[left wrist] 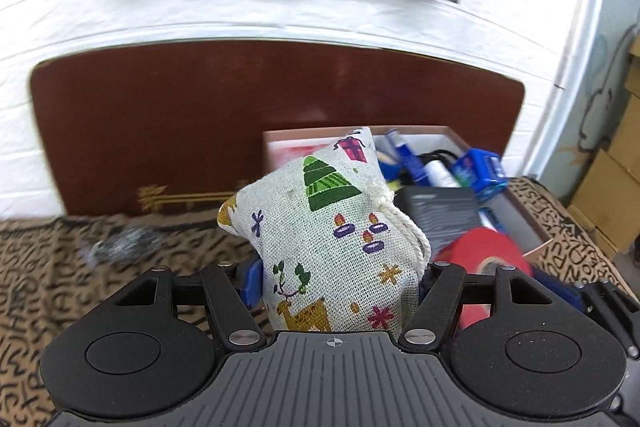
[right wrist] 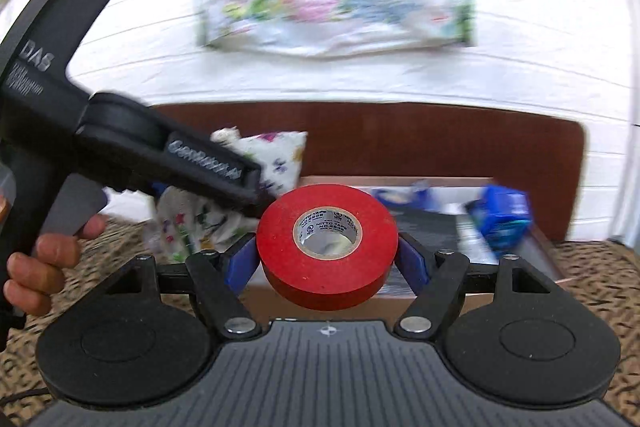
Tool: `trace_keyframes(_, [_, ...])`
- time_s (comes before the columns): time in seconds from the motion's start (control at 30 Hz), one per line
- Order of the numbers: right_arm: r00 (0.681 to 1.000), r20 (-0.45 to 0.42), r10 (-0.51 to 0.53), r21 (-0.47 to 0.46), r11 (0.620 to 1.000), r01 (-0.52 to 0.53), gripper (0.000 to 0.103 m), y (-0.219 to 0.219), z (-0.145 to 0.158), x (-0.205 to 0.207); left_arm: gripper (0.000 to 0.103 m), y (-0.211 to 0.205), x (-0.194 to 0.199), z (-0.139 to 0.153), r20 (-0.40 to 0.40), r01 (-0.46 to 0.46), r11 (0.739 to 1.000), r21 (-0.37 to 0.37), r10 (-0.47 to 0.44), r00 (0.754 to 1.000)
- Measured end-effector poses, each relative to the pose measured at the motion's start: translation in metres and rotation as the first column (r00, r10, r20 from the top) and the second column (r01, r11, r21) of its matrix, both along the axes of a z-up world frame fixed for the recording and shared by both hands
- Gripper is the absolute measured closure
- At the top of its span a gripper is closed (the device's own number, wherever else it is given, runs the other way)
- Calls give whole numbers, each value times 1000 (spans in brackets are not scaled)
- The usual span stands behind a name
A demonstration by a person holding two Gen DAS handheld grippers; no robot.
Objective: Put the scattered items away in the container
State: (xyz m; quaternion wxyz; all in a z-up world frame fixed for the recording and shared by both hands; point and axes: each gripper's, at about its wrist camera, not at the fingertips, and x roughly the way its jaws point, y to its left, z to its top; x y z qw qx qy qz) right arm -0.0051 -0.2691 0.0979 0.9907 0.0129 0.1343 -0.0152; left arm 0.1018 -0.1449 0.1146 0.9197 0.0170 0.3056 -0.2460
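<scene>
1. Your pouch [left wrist: 336,239] is off-white weave printed with green trees, purple gifts and gold deer.
2. Your tape roll [right wrist: 327,246] is bright red.
3. At two o'clock, that packet [right wrist: 505,221] is blue.
4. The cloth [left wrist: 48,267] is tan with black squiggles.

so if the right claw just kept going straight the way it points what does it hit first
Probably the open box: the right claw, shut on the red tape roll, points over its near edge toward the dark packet inside. Depth is unclear, so it may pass above and reach the brown headboard.
</scene>
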Motion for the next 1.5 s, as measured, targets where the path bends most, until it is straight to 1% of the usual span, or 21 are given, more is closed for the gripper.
trace_keyframes(0.13, [994,14,-112,21,994,111,26,-43,1,5,36,-28,10,-6,17,11,1000,26,-12,1000])
trace_keyframes(0.23, [983,11,-185,12,983,185,26,-71,-1,11,36,-40,24,-14,7,3,999,41,-3,1000])
trace_keyframes(0.33, [972,-1,-236,-1,972,236,26,-91,-7,20,36,-50,38,-24,-9,-7,998,58,7,1000])
trace_keyframes(0.47, [966,-24,-259,-9,966,259,26,-110,-19,35,36,-59,57,-33,-13,-17,996,86,18,1000])
trace_keyframes(0.57, [963,-45,-265,-14,964,264,26,-117,-27,49,36,-63,65,-40,-8,-19,993,114,20,1000])
trace_keyframes(0.67, [965,-64,-256,-15,967,255,26,-120,-35,65,35,-65,73,-50,-22,-19,991,130,22,1000])
trace_keyframes(0.7, [965,-70,-251,-17,968,251,26,-120,-37,71,32,-64,74,-53,-30,-21,991,131,25,999])
trace_keyframes(0.73, [967,-75,-245,-21,970,244,26,-119,-39,74,25,-64,76,-55,-40,-19,992,126,24,999])
trace_keyframes(0.77, [969,-79,-235,-23,972,233,25,-119,-41,76,20,-62,76,-57,-51,-17,993,117,23,998])
trace_keyframes(0.8, [971,-69,-228,-21,974,227,23,-119,-42,76,16,-60,76,-58,-60,-19,994,106,26,998])
trace_keyframes(0.83, [970,-57,-236,-23,972,235,15,-118,-43,75,13,-58,76,-58,-62,-23,995,97,29,998])
trace_keyframes(0.9, [964,-37,-263,-30,965,262,7,-117,-42,72,7,-52,71,-55,-53,-13,998,60,16,998])
trace_keyframes(0.93, [962,-31,-271,-31,962,270,6,-117,-42,70,5,-50,69,-53,-46,-17,999,43,19,999])
trace_keyframes(0.97, [962,-31,-271,-31,962,270,6,-116,-41,69,0,-47,66,-50,-34,-26,999,31,27,999])
trace_keyframes(1.07, [962,-26,-272,-24,962,272,3,-113,-40,63,0,-42,54,-42,16,-42,999,15,41,999])
trace_keyframes(1.17, [962,-27,-272,-23,962,272,1,-109,-39,56,0,-40,43,-36,59,-48,999,21,47,997])
trace_keyframes(1.27, [961,-27,-275,-29,961,275,1,-103,-37,48,0,-37,32,-35,68,-44,998,45,41,997])
trace_keyframes(1.4, [963,-32,-268,-45,963,267,1,-96,-33,34,0,-29,15,-33,68,-58,998,39,55,996])
trace_keyframes(1.5, [964,-38,-265,-58,963,263,1,-92,-27,23,0,-25,1,-31,76,-67,996,51,63,995])
